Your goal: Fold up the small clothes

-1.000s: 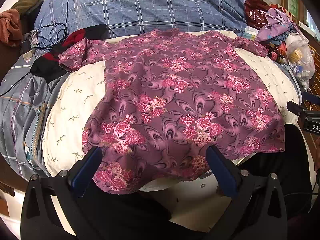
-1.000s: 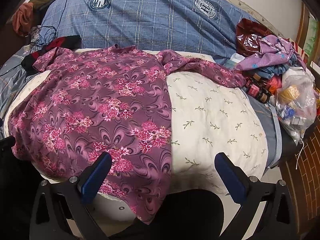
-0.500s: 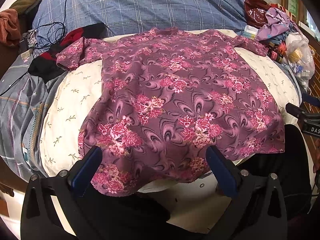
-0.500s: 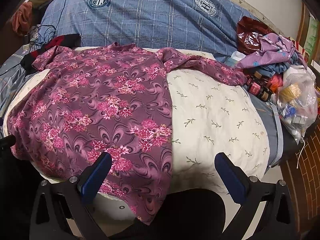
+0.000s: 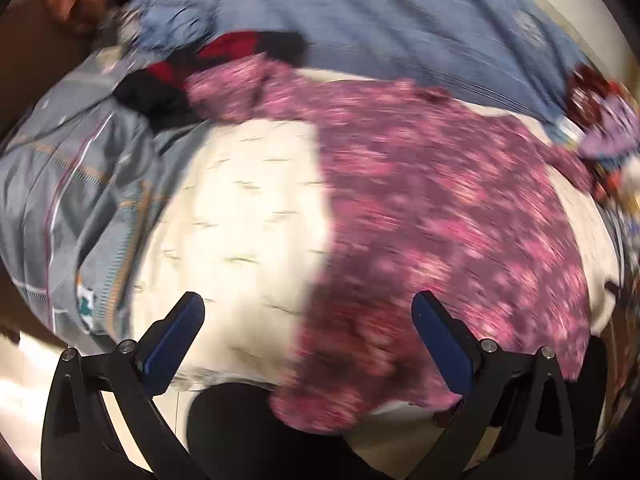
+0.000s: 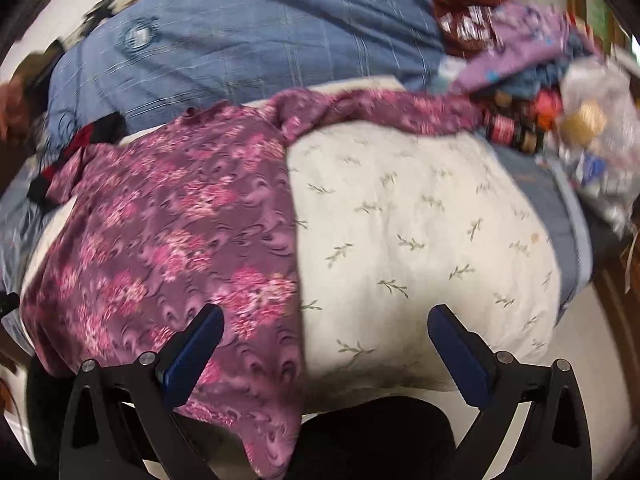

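Both wrist views low, near, facing across bed, sharing floral top (image 5: pixel 440 216) (image 6: pixel 180 232)

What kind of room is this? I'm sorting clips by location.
Likely a bedroom: a floral blouse lies on a cream quilt, with a blue blanket behind and a clothes heap.

I can read no text, number or brand in either of my views. The blue checked quilt (image 6: pixel 248 56) carries two round crest-like emblems (image 6: pixel 138 38), but blur smears whatever lettering they hold. The dark red crinkly bag (image 6: pixel 464 20) shows white marks that may be print, too smeared for me to make out. The small dark bottle with a red label (image 6: pixel 506 130) is likewise unreadable.
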The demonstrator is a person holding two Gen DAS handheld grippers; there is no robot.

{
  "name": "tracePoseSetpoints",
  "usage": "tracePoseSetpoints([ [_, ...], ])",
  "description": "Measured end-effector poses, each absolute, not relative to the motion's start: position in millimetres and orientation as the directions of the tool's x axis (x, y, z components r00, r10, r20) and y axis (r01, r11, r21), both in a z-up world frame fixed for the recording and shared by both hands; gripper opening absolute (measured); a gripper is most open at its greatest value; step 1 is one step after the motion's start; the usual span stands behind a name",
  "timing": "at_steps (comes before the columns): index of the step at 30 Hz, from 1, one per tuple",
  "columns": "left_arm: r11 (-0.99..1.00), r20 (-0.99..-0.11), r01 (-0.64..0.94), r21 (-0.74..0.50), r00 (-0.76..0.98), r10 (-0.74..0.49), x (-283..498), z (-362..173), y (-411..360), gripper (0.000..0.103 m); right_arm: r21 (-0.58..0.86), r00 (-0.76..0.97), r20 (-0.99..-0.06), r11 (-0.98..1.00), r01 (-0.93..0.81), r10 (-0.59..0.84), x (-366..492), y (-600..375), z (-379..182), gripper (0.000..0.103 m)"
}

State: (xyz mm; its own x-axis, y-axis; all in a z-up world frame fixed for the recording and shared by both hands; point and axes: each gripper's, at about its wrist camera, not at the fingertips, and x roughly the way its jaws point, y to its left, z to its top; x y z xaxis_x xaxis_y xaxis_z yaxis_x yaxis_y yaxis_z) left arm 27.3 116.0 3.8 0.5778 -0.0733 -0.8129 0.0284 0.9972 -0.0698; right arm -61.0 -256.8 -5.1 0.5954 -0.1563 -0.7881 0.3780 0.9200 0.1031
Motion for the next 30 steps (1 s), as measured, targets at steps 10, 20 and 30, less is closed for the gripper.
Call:
tracePoseSetpoints([
  [10, 0.951, -0.89, 0.106, -0.29, 0.334, -0.309, 51, -57, 107, 0.103, 0.176, 0.545, -0.838, 0.927, 0.33, -0.035, -22, -250, -51, 0.073],
  [20, 0.944, -0.869, 0.119, -0.307, 0.369, -0.329, 39, -29, 104, 0.006, 0.131, 0.654, -0.756, 0.977, 0.169, -0.011, -40, -241, -13, 0.003],
  [30, 0.949, -0.869, 0.069, -0.309, 0.385, -0.311, 44, -32, 128, 0.02, 0.31, 0.65, -0.758, 0.903, 0.298, 0.046, -41, -288, -16, 0.012],
])
